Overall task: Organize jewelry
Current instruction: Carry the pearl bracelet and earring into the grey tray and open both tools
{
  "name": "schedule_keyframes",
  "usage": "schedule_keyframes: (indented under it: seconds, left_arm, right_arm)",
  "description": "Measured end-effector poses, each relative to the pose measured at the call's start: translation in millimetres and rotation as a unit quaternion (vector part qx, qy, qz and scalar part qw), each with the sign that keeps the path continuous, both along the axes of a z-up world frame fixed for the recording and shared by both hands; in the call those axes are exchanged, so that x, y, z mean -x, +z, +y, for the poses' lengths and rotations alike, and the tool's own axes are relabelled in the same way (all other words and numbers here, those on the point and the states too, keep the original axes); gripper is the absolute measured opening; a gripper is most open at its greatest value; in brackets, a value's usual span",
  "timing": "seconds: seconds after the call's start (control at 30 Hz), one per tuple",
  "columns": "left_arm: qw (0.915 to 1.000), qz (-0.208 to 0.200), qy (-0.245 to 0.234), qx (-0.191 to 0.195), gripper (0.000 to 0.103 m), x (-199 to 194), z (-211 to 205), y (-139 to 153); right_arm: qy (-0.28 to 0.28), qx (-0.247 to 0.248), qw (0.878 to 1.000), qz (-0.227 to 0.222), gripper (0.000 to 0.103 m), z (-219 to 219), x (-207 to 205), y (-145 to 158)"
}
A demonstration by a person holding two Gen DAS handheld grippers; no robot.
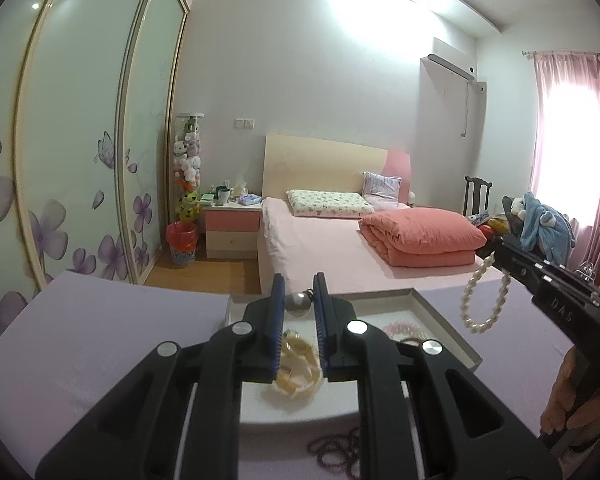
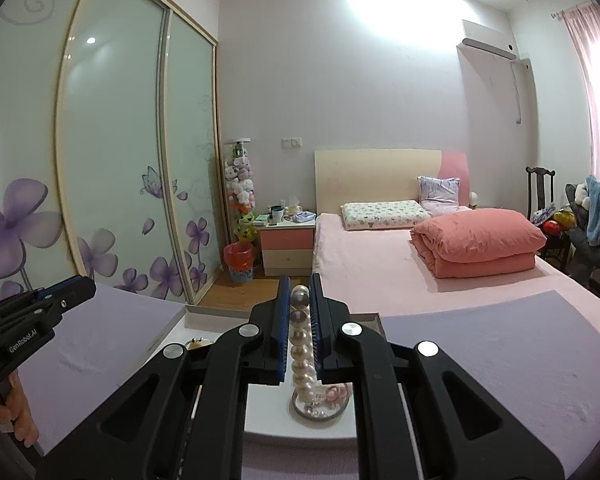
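Note:
My right gripper (image 2: 299,292) is shut on a white pearl bracelet (image 2: 301,344); in the left wrist view the bracelet (image 1: 482,300) hangs from it above the right side of the white jewelry box (image 1: 432,310). My left gripper (image 1: 298,284) hovers over the box with a narrow gap between its fingers; a silver ball pendant (image 1: 298,304) shows in that gap, and whether it is pinched is unclear. A cream yellow bracelet (image 1: 298,368) and a pink bead bracelet (image 1: 404,328) lie in the box. A dark red bead strand (image 1: 336,448) lies on the lilac cloth (image 1: 80,344) in front.
The box (image 2: 196,312) sits on a lilac-covered surface at the foot of a pink bed (image 2: 380,264) with a folded coral quilt (image 2: 480,244). Wardrobe doors (image 2: 112,152) stand left, a nightstand (image 2: 288,248) and red bin (image 2: 240,264) beyond.

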State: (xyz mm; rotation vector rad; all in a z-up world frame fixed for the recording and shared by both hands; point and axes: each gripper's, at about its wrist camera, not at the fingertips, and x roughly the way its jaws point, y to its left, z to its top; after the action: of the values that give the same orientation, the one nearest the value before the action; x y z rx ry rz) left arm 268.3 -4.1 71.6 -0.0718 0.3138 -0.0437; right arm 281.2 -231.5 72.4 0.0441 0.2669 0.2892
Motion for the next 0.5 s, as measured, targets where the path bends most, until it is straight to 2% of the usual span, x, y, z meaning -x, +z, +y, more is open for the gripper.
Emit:
schedule_keyframes:
  seconds: [0.23,0.5]
  left_arm:
    - [1.0,0.003,-0.003,0.002,0.015,-27.5,-4.2,-8.3]
    - [0.9996,0.028,-0.005,0.01,0.015,-54.4,-4.9,-30.4]
  right_arm:
    - [0.004,0.001,1.0,0.014,0.011,6.2,-24.5,-13.8]
    - [0.015,0.002,0.999,0.051,0.011,15.0,-52.7,-34.7]
